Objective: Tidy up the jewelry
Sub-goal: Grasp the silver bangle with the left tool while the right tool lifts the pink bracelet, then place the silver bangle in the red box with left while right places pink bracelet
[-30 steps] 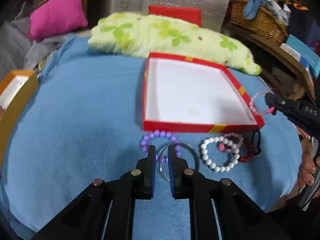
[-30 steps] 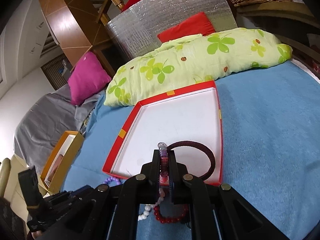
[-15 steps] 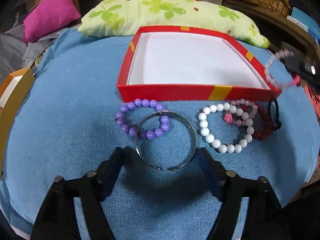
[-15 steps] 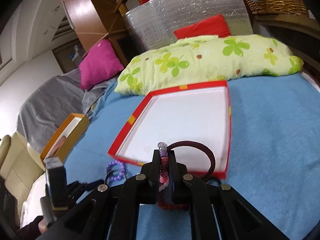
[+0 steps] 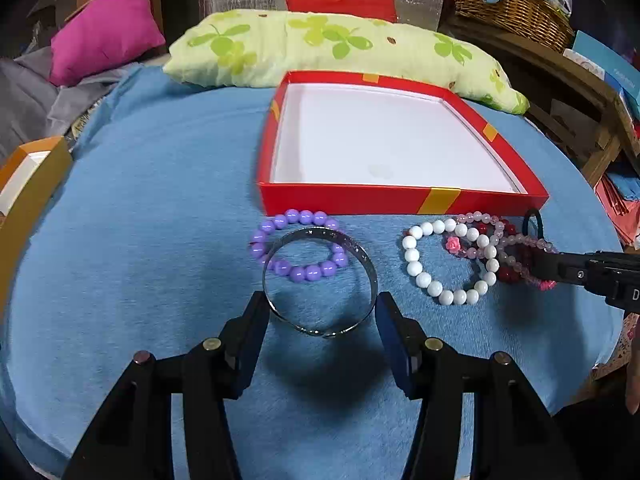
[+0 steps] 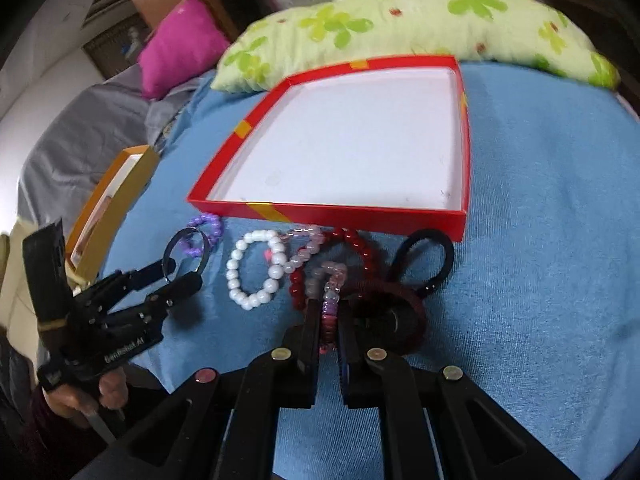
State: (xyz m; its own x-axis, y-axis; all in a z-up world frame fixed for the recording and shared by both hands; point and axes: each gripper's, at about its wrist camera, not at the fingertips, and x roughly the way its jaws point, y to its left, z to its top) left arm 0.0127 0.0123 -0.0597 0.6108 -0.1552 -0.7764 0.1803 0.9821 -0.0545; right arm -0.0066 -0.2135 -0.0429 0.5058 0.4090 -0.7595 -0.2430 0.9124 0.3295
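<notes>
A red box (image 5: 400, 199) with a white inside lies open on the blue cloth; it also shows in the right wrist view (image 6: 328, 214). In front of it lie a silver bangle (image 5: 320, 280), a purple bead bracelet (image 5: 298, 246), a white bead bracelet (image 5: 448, 264), a dark red bead bracelet (image 6: 352, 240) and a black hair tie (image 6: 426, 256). My left gripper (image 5: 320, 312) is open, its fingers on either side of the bangle. My right gripper (image 6: 330, 312) is shut on a pink bead bracelet (image 6: 330, 300), low over the pile, with a dark braided band (image 6: 400, 300) beside it.
A green-patterned pillow (image 5: 340, 52) lies behind the box. An orange box (image 5: 28, 184) sits at the left edge. A magenta cushion (image 5: 104, 28) and a wicker basket (image 5: 516, 4) stand further back. The cloth's front edge is close below the grippers.
My left gripper opened from shut and now straddles the silver bangle. My right gripper came down with the pink bracelet from beside the box to the bracelet pile.
</notes>
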